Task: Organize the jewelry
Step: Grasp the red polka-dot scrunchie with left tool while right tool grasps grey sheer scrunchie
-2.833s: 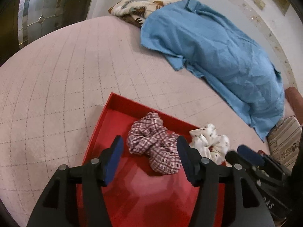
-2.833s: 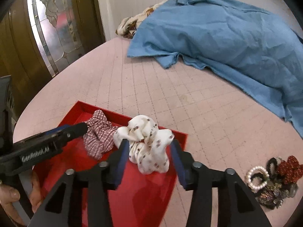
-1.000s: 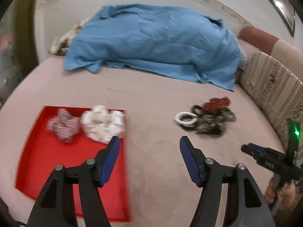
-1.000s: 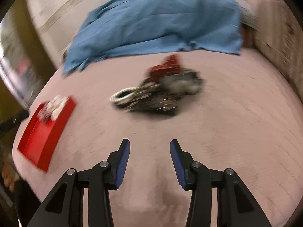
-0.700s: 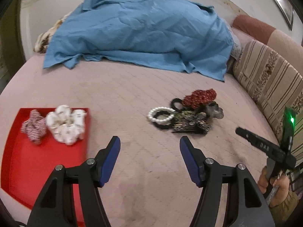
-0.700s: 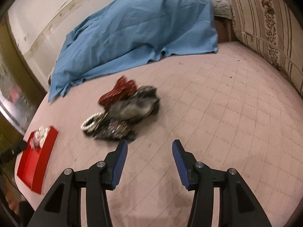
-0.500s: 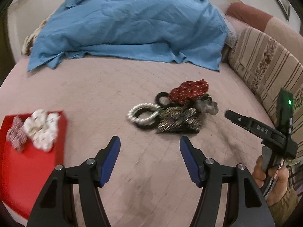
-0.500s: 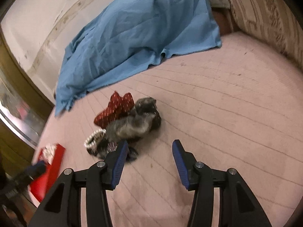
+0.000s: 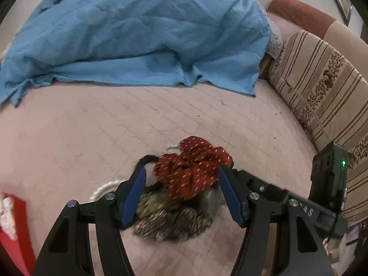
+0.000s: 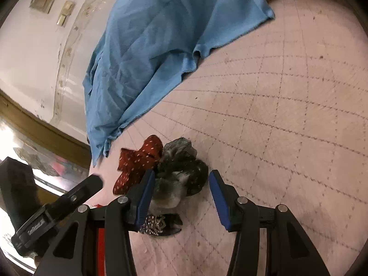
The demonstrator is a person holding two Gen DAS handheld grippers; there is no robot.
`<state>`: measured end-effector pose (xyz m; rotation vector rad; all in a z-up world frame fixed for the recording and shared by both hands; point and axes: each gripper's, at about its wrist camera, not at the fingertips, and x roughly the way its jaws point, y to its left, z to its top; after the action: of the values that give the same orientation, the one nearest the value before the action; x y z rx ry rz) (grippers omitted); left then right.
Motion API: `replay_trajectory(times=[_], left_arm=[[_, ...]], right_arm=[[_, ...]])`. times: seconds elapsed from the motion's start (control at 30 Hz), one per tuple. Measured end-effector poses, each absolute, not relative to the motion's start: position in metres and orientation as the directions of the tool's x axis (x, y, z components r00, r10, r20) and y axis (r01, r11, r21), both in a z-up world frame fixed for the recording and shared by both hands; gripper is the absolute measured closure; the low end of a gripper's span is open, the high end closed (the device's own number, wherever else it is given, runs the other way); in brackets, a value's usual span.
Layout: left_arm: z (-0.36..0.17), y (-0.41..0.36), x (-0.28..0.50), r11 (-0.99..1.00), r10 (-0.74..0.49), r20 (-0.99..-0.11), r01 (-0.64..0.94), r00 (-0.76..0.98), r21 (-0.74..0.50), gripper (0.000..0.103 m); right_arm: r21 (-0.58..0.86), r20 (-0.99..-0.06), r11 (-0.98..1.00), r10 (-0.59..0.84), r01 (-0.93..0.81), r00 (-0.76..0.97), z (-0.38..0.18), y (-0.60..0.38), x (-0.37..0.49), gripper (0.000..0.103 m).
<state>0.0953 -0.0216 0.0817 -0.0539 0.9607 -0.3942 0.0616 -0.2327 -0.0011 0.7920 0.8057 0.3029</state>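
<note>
A pile of hair accessories lies on the pink quilted bed. A red dotted scrunchie sits on top of it, with a white bead bracelet and dark sequinned pieces beneath. My left gripper is open, its blue pads on either side of the red scrunchie. My right gripper is open over a grey-black scrunchie; the red scrunchie lies to its left. The red tray with a white scrunchie is at the far left edge.
A blue sheet covers a mound at the back of the bed. A striped sofa cushion borders the bed on the right. The other gripper's body is close on the right.
Both grippers have left the red tray, swung right across the bed and closed in on the pile. They stay open and empty throughout.
</note>
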Motion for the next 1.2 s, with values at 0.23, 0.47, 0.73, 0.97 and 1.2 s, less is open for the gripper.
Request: replay_trajectory(times=[0.23, 0.47, 0.73, 0.97, 1.2], left_arm=[[0.055, -0.034, 0.113, 0.922, -0.353, -0.827, 0.314, 0.438, -0.227, 0.044], [0.058, -0.025, 0.106, 0.925, -0.357, -0.832, 0.286, 0.426, -0.250, 0.095], [0.100, 0.003, 0.069, 0.929, -0.358, -0.778, 0.277, 0.515, -0.244, 0.095], [0.115, 0.018, 0.029, 0.932, -0.351, -0.748, 0.288, 0.563, -0.221, 0.095], [0.100, 0.015, 0.011, 0.935, -0.331, -0.771, 0.298, 0.544, -0.191, 0.095]], right_arm=[[0.755, -0.526, 0.655, 0.564, 0.043, 0.637, -0.011, -0.227, 0.072, 0.064], [0.765, -0.508, 0.643, 0.578, 0.027, 0.639, -0.005, -0.228, 0.070, 0.091], [0.765, -0.455, 0.643, 0.583, -0.040, 0.673, 0.022, -0.225, 0.054, 0.096], [0.702, -0.489, 0.712, 0.502, -0.020, 0.713, 0.038, -0.227, 0.037, 0.091], [0.669, -0.562, 0.738, 0.421, 0.092, 0.712, 0.017, -0.238, 0.044, 0.040]])
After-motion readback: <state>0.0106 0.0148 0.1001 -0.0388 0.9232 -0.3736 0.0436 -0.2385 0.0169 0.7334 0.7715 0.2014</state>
